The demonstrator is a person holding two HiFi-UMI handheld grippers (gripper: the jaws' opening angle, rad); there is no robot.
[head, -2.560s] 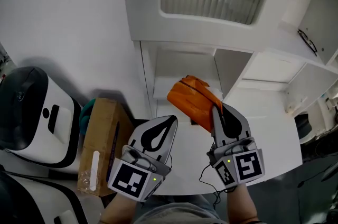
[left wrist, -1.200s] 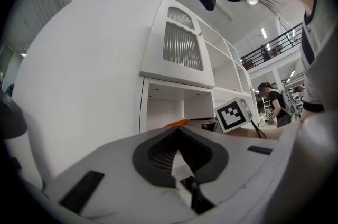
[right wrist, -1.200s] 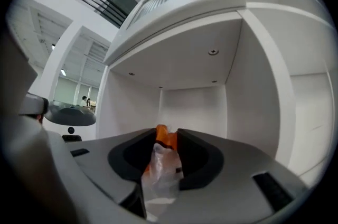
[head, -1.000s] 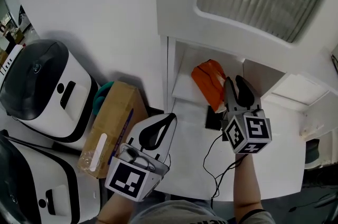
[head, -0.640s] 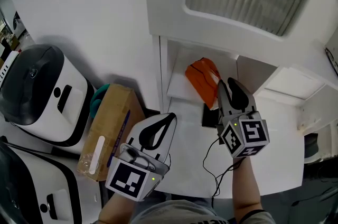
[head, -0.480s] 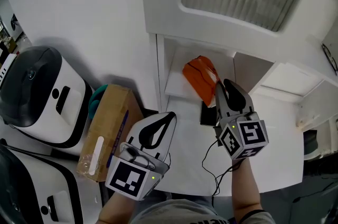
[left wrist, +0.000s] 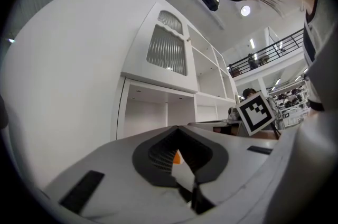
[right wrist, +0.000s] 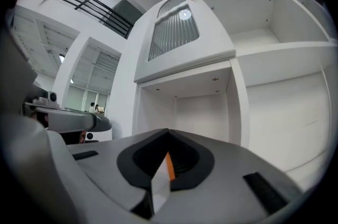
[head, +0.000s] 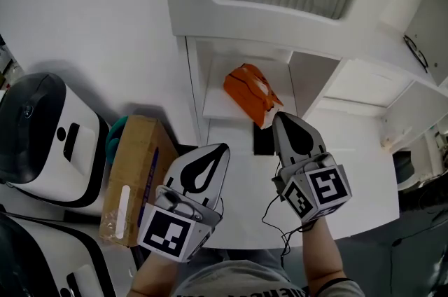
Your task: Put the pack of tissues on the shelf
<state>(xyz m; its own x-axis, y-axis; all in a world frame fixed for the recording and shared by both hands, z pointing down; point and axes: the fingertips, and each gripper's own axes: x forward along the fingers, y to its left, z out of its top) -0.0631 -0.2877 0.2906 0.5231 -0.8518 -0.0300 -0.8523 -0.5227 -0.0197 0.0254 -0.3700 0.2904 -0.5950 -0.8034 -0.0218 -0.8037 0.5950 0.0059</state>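
From the head view, the pack of tissues (head: 248, 91), orange, lies on the low shelf (head: 217, 106) in the leftmost compartment of the white cabinet, at the far left corner of the desk (head: 350, 169). Its near corner juts out past the shelf's front edge. The right gripper (head: 282, 119) points at that corner from just beside it. Its jaws have just closed and are pressed together with nothing between them. Under its tip a flat black thing (head: 263, 141) lies on the desk close to the far edge, and a thin cable (head: 274, 217) trails toward the near edge. The left gripper (head: 221, 148) is over the desk's left edge, well apart from the pack, jaws together. Beyond that edge stand a cardboard box (head: 133, 180) and a white appliance (head: 42, 141).

In the left gripper view the jaws meet, leaving only a narrow slit, and they pinch nothing. A sliver of orange shows through the slit. The right gripper's marker cube (left wrist: 257, 113) is at the right.

In the right gripper view the jaws are likewise closed and empty, aimed at the open compartment (right wrist: 195, 112). A strip of orange shows in the gap.
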